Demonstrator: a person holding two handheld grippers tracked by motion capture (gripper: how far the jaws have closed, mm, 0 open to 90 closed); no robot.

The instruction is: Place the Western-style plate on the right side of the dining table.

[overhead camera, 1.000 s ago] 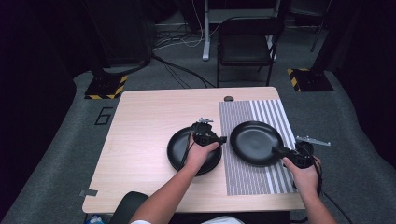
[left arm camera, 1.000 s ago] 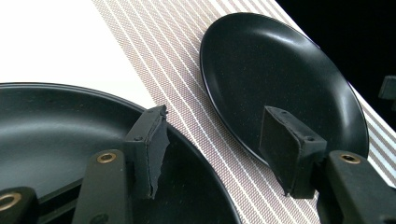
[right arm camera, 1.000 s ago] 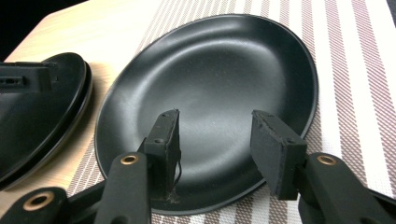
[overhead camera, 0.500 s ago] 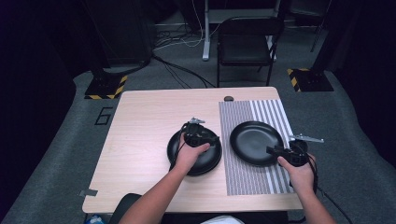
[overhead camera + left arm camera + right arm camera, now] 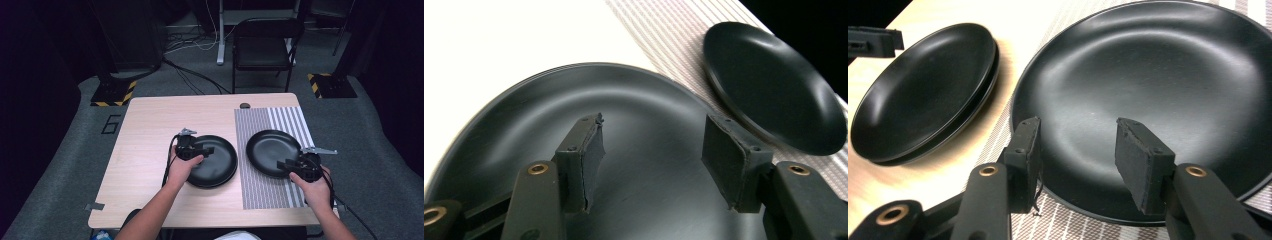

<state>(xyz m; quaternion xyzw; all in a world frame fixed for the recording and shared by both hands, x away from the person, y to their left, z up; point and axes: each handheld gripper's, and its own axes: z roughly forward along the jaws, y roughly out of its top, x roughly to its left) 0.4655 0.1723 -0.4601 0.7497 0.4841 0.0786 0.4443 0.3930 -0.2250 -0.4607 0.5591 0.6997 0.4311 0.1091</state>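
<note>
At frame centre I have the left claw (image 5: 206, 149) over the stacked black plates (image 5: 220, 162) on the bare desk (image 5: 145, 130) — jaws apart, gripping nothing. Lower right, my right claw (image 5: 283, 165) hovers at the single black plate (image 5: 272, 150) on the striped mat (image 5: 260, 190) — also open, empty.

we see a striped mat (image 5: 295, 125) on the table's right side | a small dark knob (image 5: 244, 105) at the far edge | a black chair (image 5: 262, 47) beyond the wooden table (image 5: 145, 130)
</note>
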